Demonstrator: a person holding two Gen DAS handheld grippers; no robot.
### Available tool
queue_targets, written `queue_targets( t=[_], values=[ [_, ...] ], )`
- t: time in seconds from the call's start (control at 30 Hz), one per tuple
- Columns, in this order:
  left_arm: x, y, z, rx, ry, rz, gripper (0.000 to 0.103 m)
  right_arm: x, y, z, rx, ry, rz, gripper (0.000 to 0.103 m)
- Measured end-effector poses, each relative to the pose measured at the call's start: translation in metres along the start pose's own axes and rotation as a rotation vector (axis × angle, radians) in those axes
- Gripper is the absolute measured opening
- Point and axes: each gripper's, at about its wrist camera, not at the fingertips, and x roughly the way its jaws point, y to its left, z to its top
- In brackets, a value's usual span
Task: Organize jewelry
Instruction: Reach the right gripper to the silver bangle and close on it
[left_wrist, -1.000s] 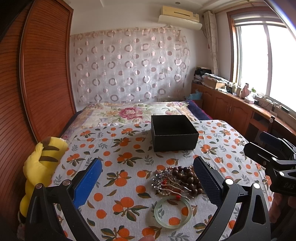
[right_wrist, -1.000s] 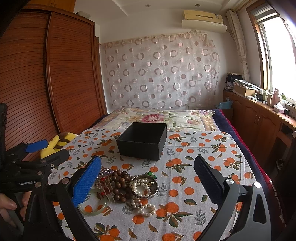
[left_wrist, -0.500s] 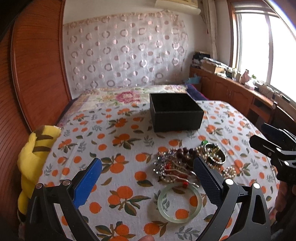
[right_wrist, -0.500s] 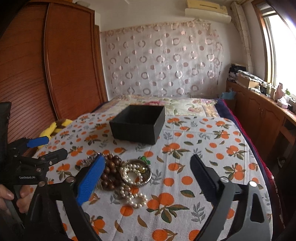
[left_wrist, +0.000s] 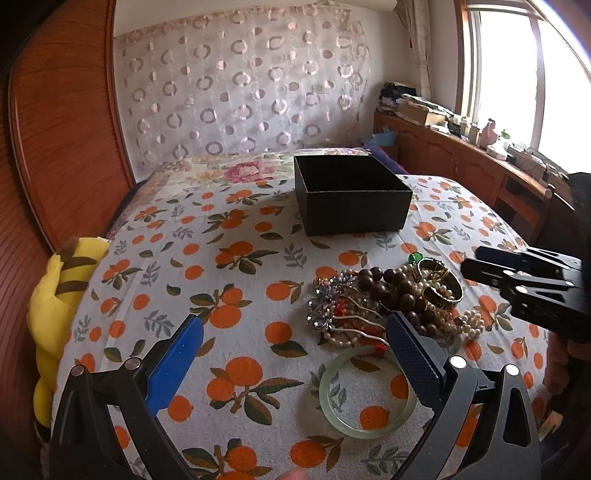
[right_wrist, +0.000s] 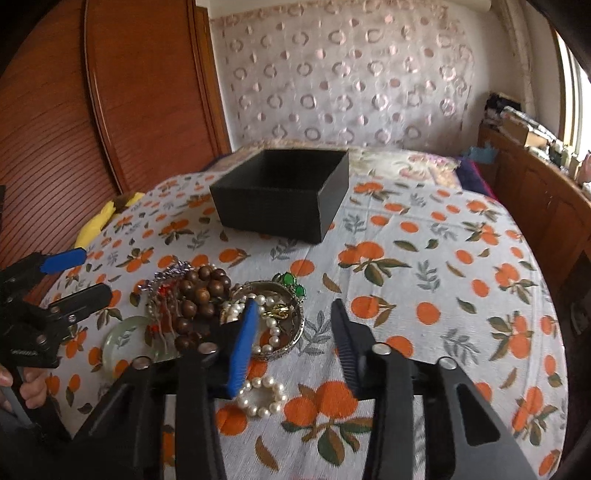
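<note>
A heap of jewelry (left_wrist: 388, 299) lies on the orange-print cloth: brown wooden beads (right_wrist: 199, 291), a gold bangle (right_wrist: 284, 321), pearl strands (right_wrist: 260, 397), a silver brooch (left_wrist: 327, 301) and a pale green jade bangle (left_wrist: 367, 393). An open black box (left_wrist: 351, 194) stands behind the heap; it also shows in the right wrist view (right_wrist: 284, 194). My left gripper (left_wrist: 295, 350) is open, low over the cloth left of the jade bangle. My right gripper (right_wrist: 291, 336) is open, narrower, its blue finger over the gold bangle and pearls.
A yellow striped plush toy (left_wrist: 55, 295) lies at the cloth's left edge. A wooden wardrobe (left_wrist: 62, 122) stands on the left, a wooden counter with clutter (left_wrist: 480, 158) under the window on the right. A floral bedspread (left_wrist: 251, 170) lies behind the box.
Both grippers have come down and forward toward the jewelry heap. The right gripper's jaws have narrowed and its blue finger now sits over the gold bangle.
</note>
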Motion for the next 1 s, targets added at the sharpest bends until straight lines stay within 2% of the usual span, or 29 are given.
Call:
queue_targets(
  t=[0.07, 0.27, 0.63, 0.7, 0.87, 1.0],
  values=[
    [0.002, 0.001, 0.000, -0.001, 0.005, -0.002, 0.096, 0.007, -0.003, 0.002, 0.009, 0.023, 0.025, 0.035],
    [0.005, 0.001, -0.002, -0.003, 0.016, -0.007, 0.096, 0.021, 0.003, 0.007, -0.024, 0.073, 0.023, 0.027],
    [0.007, 0.001, -0.003, -0.004, 0.018, -0.009, 0.096, 0.019, -0.003, -0.001, -0.038, 0.139, 0.018, 0.027],
    [0.006, 0.001, -0.003, -0.002, 0.018, -0.008, 0.096, 0.022, -0.004, -0.002, -0.039, 0.156, 0.030, 0.024],
    [0.007, -0.001, -0.005, -0.003, 0.014, -0.008, 0.096, 0.021, 0.000, 0.001, -0.063, 0.167, 0.032, 0.006],
    [0.006, 0.000, -0.007, -0.014, 0.012, -0.009, 0.095, 0.015, -0.009, 0.002, -0.045, 0.143, 0.019, 0.004]
  ],
)
